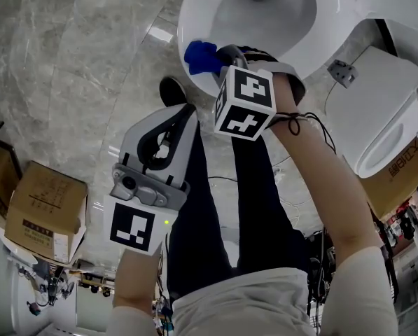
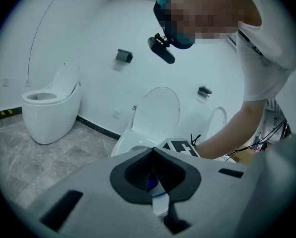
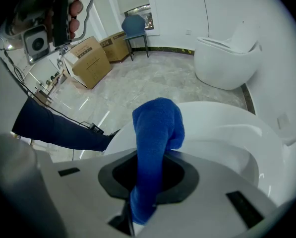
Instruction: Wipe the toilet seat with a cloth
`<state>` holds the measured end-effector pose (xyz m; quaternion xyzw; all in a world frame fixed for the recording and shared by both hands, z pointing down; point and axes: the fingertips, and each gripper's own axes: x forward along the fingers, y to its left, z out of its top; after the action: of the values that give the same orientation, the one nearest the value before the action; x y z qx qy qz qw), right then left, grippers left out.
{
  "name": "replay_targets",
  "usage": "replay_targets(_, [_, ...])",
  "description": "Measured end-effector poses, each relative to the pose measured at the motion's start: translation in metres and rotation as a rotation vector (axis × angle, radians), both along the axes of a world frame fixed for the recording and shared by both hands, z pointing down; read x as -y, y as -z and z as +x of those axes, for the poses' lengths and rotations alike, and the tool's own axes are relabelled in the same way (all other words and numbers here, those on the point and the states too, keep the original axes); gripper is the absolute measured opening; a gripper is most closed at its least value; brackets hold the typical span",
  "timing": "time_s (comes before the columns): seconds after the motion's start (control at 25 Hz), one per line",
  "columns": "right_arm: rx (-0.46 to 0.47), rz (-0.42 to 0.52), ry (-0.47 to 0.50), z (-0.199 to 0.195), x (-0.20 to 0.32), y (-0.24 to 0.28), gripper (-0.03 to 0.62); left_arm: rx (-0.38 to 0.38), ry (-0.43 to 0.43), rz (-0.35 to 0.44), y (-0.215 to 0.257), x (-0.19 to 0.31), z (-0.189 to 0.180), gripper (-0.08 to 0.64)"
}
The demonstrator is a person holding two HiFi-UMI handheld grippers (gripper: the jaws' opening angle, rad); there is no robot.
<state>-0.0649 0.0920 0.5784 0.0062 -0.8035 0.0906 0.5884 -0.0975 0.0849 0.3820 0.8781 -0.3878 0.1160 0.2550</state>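
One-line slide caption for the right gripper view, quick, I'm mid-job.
Right gripper shut on a blue cloth at the white toilet rim, cardboard boxes on the floor behind.

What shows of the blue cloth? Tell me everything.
The cloth is bright blue, soft and fuzzy like terry. It is bunched into a thick fold, clamped between the jaws of the right gripper, with its free end bulging forward. In the head view it appears pressed against the white toilet's rim.

Head view's top edge cuts off the toilet bowl.
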Motion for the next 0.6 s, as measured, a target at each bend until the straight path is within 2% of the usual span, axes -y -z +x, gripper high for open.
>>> replay_targets(0.24, [0.016, -0.012, -0.016, 0.002, -0.009, 0.003, 0.057, 0.000, -0.008, -0.002, 0.001, -0.005, 0.007, 0.005])
replay_targets(0.6, [0.043, -0.026, -0.101, 0.005, -0.018, 0.007, 0.057, 0.003, -0.020, 0.007, 0.005, -0.005, 0.013, 0.005])
